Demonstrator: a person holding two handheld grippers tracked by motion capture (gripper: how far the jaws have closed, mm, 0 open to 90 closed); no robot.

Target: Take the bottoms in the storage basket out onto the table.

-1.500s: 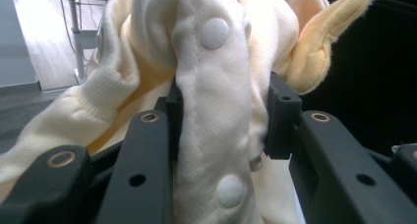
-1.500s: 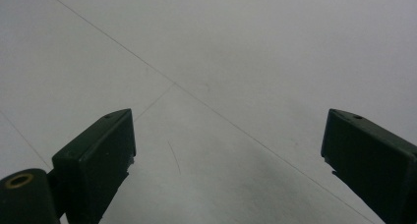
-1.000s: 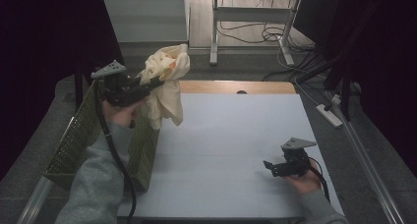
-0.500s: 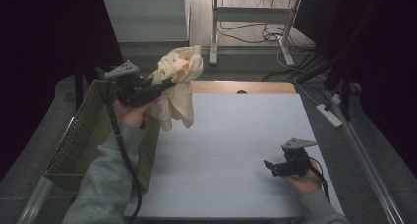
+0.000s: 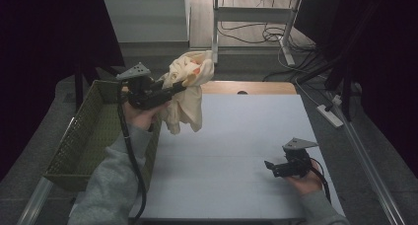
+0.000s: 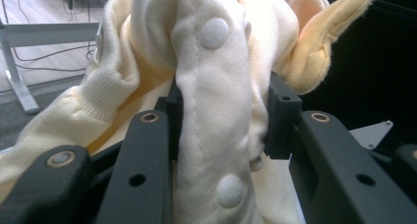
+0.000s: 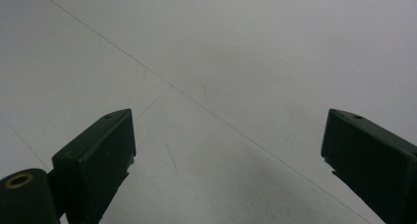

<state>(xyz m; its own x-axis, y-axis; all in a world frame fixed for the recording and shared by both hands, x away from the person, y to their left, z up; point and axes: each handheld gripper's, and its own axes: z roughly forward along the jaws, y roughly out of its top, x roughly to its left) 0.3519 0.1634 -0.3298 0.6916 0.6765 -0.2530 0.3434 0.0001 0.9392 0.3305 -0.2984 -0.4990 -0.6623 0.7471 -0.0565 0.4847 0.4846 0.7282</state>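
Left tongs (image 6: 221,116) pinch garment (image 6: 216,86) (snap buttons (image 6: 214,33) visible close-up).

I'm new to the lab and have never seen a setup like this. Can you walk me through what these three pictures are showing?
A person sits at a grey table with a hand-held two-jaw gripper in each hand. The wide picture comes from a camera above, looking down; the other two come from cameras riding on each gripper, looking along its black jaws.

The left gripper is shut on a cream garment, lifted beside a green basket at the table's left edge. In the left gripper view the cream garment's snap buttons sit bunched between the jaws.

The right gripper rests low over the table, jaws open, holding nothing.
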